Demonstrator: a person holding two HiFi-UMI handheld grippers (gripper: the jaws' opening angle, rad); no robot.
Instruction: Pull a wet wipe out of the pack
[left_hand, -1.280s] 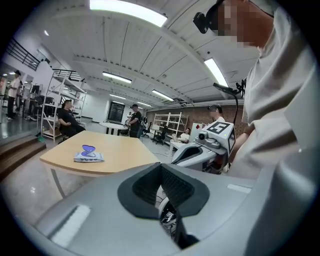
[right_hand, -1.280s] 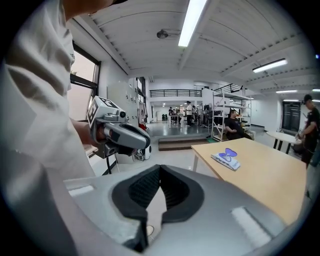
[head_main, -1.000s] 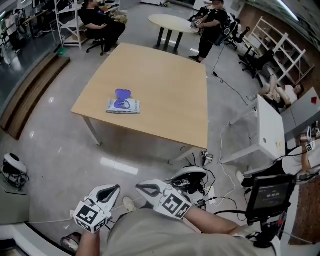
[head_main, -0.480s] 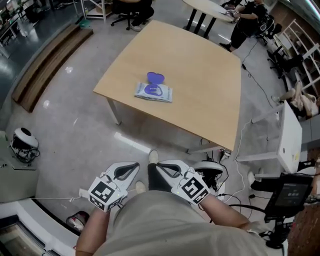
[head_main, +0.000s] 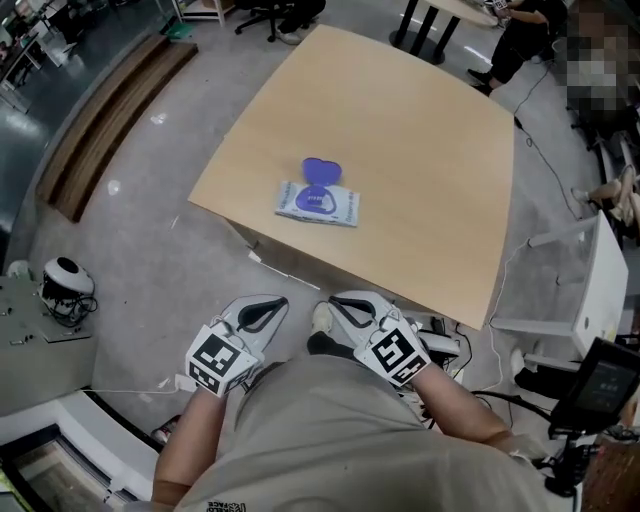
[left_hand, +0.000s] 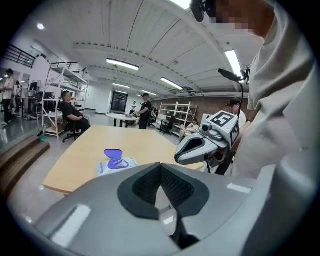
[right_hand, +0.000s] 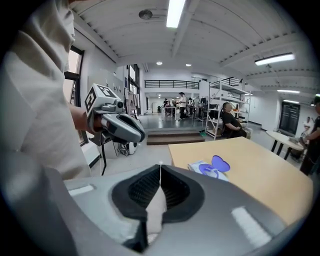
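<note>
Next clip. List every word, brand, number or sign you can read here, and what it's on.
No text can be read in any view.
Wet wipe pack: printed label, too small to read.
Left tongs and right tongs: their marker cubes bear black-and-white square patterns, no letters.
Shirt: small print at the head view's bottom edge, cut off, unreadable.

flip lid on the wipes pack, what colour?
Purple. The lid stands open and shows best in the head view.
</note>
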